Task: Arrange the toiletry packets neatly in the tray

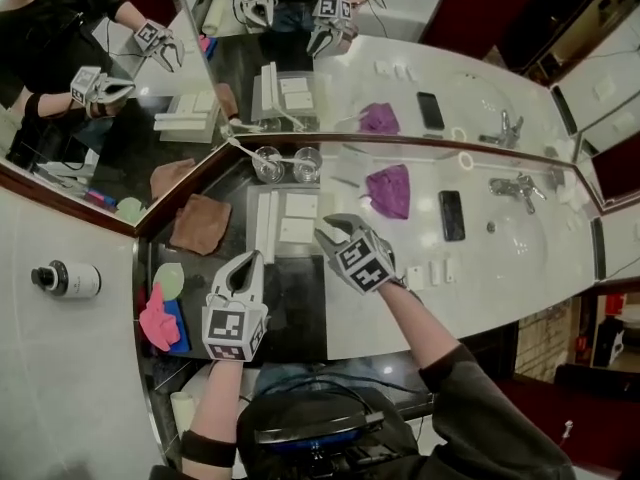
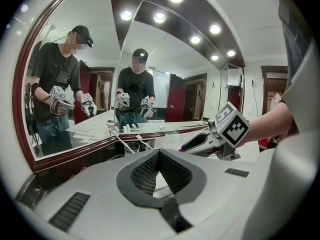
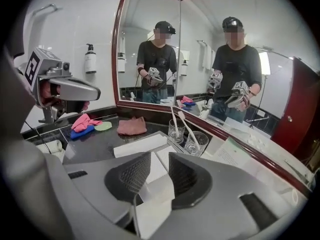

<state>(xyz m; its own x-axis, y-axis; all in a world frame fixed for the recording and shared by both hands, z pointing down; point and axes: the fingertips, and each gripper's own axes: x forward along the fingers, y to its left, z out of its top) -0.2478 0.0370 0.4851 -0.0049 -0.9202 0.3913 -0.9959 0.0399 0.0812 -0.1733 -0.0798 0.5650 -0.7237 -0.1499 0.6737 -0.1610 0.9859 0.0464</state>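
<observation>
Countertop tray (image 1: 278, 220) holds packets (image 1: 297, 231); left fingers (image 2: 145, 174) pressed together, right fingers (image 3: 131, 176) spread, packet (image 3: 157, 193) between.

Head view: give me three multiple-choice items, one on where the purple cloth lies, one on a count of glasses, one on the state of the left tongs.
1. Where does the purple cloth lie? A in the sink basin; B between the tray and the phone; C over the tap.
2. How many glasses stand beyond the tray? A one; B two; C four.
3. The left tongs are: A wide open; B shut on a packet; C shut and empty.

Answers: 1 B, it lies right of the tray and left of the phone. 2 B, two stand side by side. 3 C, the tips meet with nothing between them.
</observation>
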